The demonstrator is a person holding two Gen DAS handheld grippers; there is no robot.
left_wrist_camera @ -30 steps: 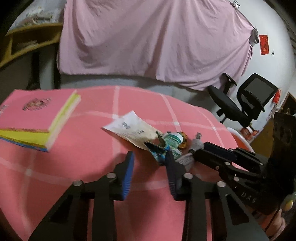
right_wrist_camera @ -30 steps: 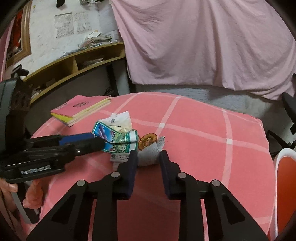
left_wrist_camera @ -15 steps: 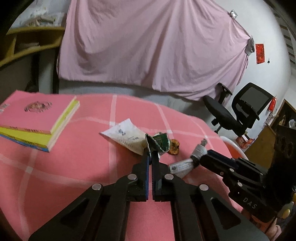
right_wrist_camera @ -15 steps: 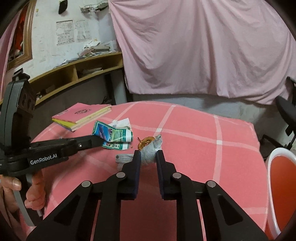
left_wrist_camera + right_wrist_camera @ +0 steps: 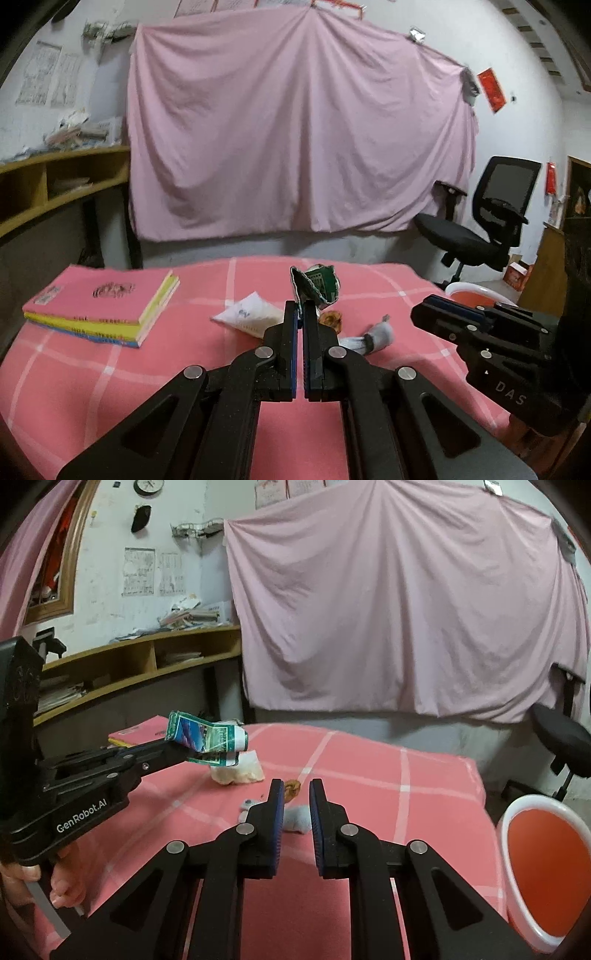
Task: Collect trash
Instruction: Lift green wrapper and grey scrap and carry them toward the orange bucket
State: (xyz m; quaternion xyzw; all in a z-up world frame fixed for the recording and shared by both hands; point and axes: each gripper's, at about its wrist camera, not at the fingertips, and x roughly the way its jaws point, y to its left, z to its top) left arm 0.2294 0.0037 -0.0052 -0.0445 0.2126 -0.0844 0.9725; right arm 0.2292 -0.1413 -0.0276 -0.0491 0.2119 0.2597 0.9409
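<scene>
My left gripper [image 5: 300, 308] is shut on a crumpled green and blue wrapper [image 5: 317, 286] and holds it above the pink checked table [image 5: 110, 373]; the wrapper also shows in the right wrist view [image 5: 207, 740]. My right gripper [image 5: 296, 788] stands slightly open and empty above a grey-white crumpled tissue [image 5: 297, 818]. The tissue [image 5: 373, 338], a brown dried peel [image 5: 331, 318] and a white paper packet [image 5: 249, 316] lie on the table.
A stack of pink and yellow books [image 5: 101, 304] lies at the table's left. A white bin with a red liner [image 5: 543, 871] stands off the table's right edge. A black office chair [image 5: 480, 225] stands behind. Wooden shelves [image 5: 129, 664] line the left wall.
My left gripper closed on the wrapper and lifted it off the table. My right gripper narrowed around the tissue, then rose and drew back with nothing in it.
</scene>
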